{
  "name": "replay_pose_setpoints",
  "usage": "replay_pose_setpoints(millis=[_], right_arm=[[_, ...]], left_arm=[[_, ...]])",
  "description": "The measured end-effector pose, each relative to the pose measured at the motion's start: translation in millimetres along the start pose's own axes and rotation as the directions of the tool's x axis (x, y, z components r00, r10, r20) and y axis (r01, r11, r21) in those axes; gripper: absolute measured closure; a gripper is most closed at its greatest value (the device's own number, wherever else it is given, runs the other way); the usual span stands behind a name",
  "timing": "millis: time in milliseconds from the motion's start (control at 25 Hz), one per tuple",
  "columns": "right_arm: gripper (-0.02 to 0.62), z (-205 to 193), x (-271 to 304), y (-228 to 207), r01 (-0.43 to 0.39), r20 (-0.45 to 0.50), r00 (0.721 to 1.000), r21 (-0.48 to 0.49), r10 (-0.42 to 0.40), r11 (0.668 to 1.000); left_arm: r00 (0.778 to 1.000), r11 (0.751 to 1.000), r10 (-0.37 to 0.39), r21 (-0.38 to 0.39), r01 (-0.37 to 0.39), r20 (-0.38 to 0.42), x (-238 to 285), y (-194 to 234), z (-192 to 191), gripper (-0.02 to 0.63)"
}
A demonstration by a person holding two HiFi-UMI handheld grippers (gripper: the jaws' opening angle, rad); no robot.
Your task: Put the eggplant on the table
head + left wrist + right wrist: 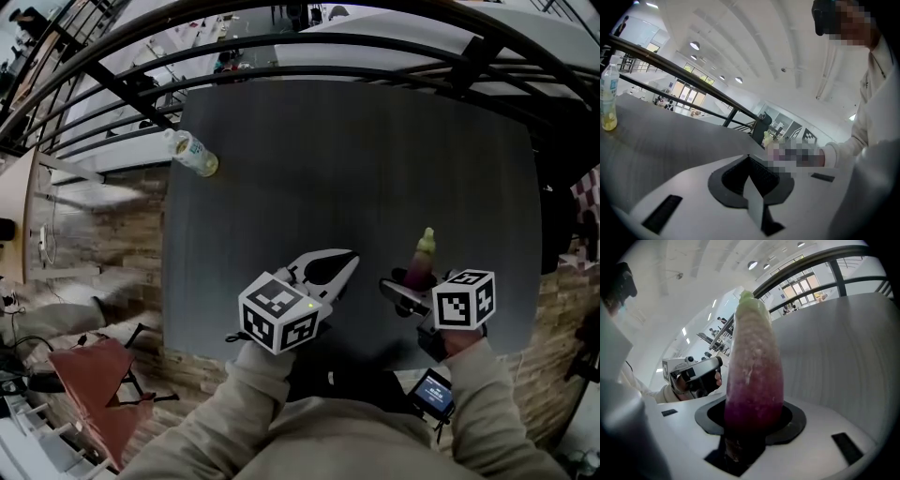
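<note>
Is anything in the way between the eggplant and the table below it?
Nothing visible. The eggplant, held by the right gripper, hangs over bare table; the bottle sits at the far left corner.

Bright, even light falls from ceiling lamps point(695, 45) and far windows point(801, 287). The dark tabletop point(356, 187) carries a soft sheen and only faint shadows. Every view bulges fisheye, with black corners. The close eggplant point(752, 366) looks slightly soft.
</note>
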State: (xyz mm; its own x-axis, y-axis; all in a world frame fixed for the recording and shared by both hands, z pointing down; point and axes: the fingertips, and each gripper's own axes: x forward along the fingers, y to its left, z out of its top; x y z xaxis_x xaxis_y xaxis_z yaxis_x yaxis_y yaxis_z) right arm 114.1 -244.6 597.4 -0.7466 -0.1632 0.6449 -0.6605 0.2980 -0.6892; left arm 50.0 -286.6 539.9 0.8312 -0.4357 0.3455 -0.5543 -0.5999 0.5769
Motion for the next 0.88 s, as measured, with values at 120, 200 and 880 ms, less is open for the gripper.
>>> replay_pose_setpoints(millis=[120, 200, 880], right_arm=[[0.403, -13, 9, -10, 0.032, -0.03, 0.999, -0.002, -0.032, 0.999], [0.403, -20, 14, -18, 0.063, -0.05, 0.997, -0.003, -0.063, 0.998], [0.403, -68, 44, -75, 0.226, -0.171, 0.961, 0.028, -0.218, 0.974]], left_arm=[[1.0, 0.999, 0.002, -0.042, -0.002, -0.009, 0, 6, -13, 0.6], [1.0, 0.997, 0.013, -0.077, -0.014, -0.013, 0, 13, -21, 0.6], [0.994, 0.99, -0.007, -0.137, -0.008, -0.109, 12, 12, -85, 0.6]])
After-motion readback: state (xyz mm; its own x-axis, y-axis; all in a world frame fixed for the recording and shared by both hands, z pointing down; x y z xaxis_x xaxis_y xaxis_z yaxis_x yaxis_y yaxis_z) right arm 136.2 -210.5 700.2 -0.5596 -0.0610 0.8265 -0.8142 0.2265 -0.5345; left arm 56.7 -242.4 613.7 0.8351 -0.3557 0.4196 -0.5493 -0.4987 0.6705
